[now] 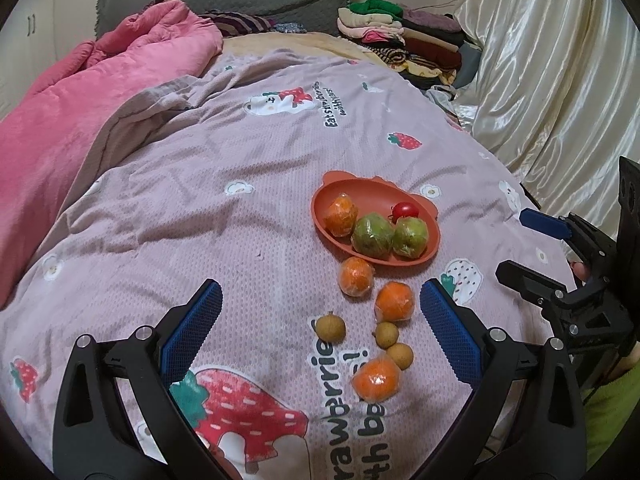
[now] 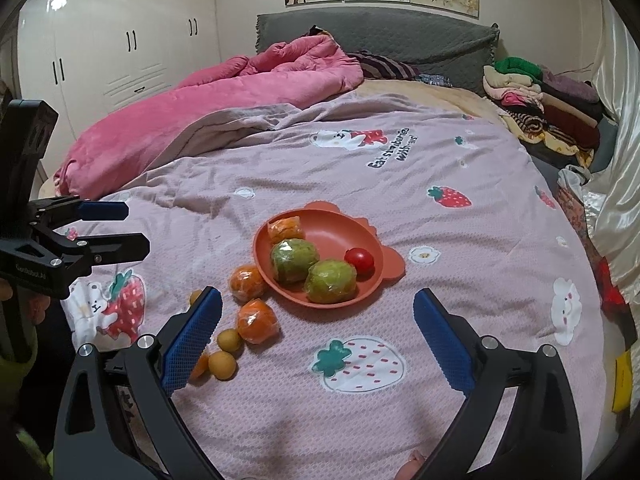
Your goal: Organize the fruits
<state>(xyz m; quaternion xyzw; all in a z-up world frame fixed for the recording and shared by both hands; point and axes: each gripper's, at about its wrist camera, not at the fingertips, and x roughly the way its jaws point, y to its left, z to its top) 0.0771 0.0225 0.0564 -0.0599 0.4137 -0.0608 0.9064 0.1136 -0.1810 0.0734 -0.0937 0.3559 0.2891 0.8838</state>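
An orange-red plate [image 1: 348, 196] [image 2: 332, 232] lies on the bed. It holds a wrapped orange [image 1: 341, 215], two wrapped green fruits [image 1: 372, 235] [image 2: 330, 281] and a red tomato [image 1: 405, 211] [image 2: 359, 260]. Three wrapped oranges [image 1: 356, 276] [image 1: 394, 301] [image 1: 376, 378] and three small brown longans [image 1: 330, 326] [image 1: 387, 334] [image 1: 400, 355] rest on the blanket in front of the plate. My left gripper [image 1: 324, 320] [image 2: 116, 228] hovers open over the loose fruit. My right gripper [image 2: 318, 332] [image 1: 536, 250] is open and empty, just right of the plate's near side.
The fruit sits on a lilac strawberry-print blanket [image 1: 240, 220]. A pink duvet [image 1: 100, 92] is bunched at the left. Folded clothes [image 1: 404, 36] are stacked at the far right beside a shiny curtain [image 1: 540, 80]. White wardrobes [image 2: 120, 40] stand beyond the bed.
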